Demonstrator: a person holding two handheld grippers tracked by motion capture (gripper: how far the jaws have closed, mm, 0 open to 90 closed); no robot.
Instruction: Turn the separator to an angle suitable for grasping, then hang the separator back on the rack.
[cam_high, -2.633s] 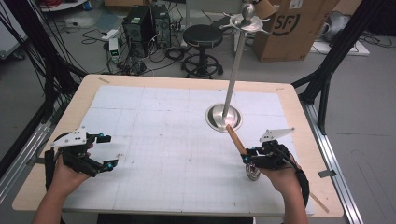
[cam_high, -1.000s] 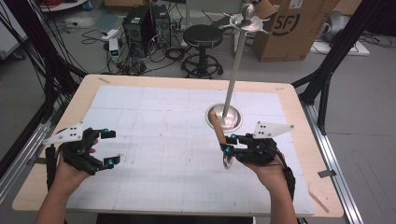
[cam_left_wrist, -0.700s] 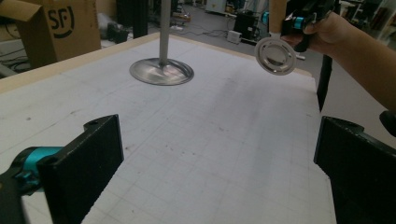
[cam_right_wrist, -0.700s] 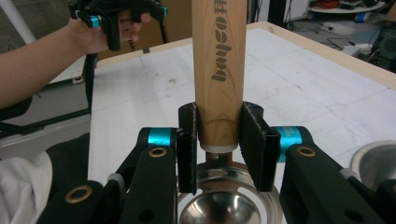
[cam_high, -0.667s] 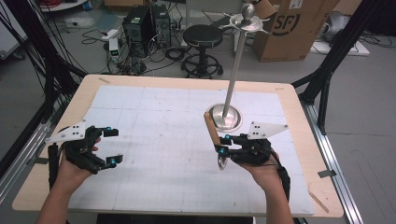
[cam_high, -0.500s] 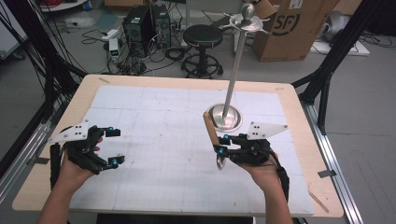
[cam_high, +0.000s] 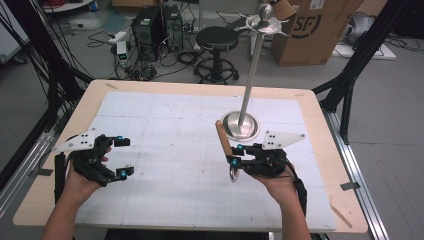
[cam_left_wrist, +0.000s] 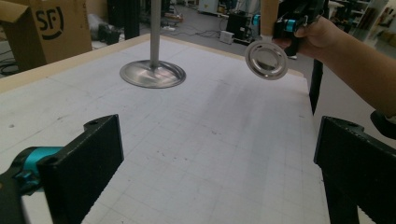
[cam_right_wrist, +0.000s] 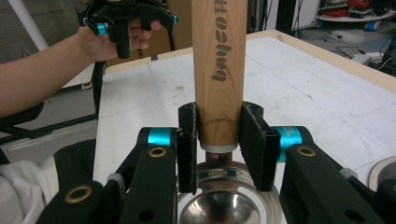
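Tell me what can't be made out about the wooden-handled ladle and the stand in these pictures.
- Ladle: right gripper view, handle top cut off by the upper edge; bowl partly behind the right tool.
- Handle print: high view, too small to read.
- Stand: left gripper view, pole cut off at the top edge.
- Stand's top hooks: high view, too small to count.

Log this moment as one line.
right gripper: shut on ladle, lifted | left gripper: open, idle | stand: upright

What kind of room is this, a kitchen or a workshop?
Most likely a lab or workshop: desktop computers and loose cables sit on the floor, beside a cardboard box and a black frame around the table.
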